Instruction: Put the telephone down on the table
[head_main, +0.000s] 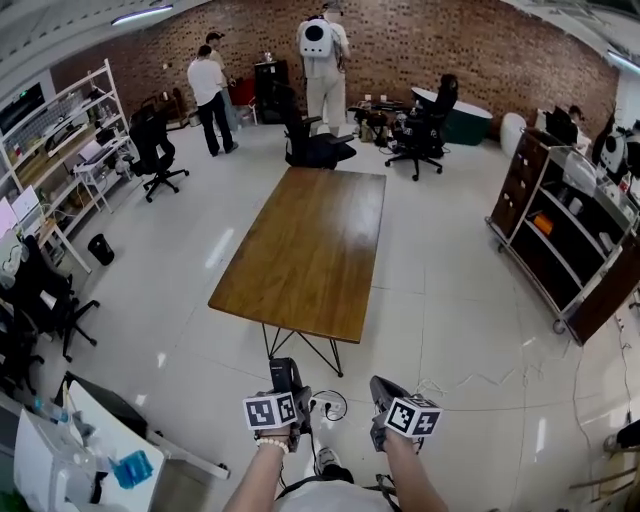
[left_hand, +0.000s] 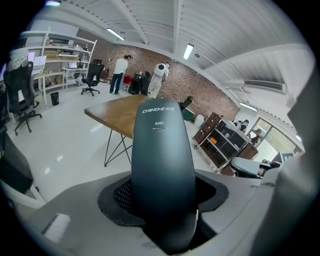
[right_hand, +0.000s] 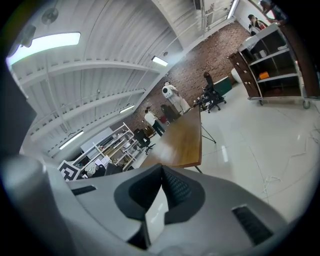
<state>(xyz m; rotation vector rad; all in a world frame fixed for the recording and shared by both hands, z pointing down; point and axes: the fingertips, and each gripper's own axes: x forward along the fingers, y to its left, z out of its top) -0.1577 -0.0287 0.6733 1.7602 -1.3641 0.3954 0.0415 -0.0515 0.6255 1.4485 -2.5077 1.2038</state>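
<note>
Left gripper, clamped on the telephone lying along its jaws, faces the table farther off; right gripper closed, empty.

Left gripper and right gripper: dark bodies, each carrying a white cube printed with black square markers. In the gripper views, the jaw shells are smooth grey moulding with black mesh-textured pads. The right shell has dark rectangular slots. Forearms unsleeved. Pale band on left wrist. Light top.
</note>
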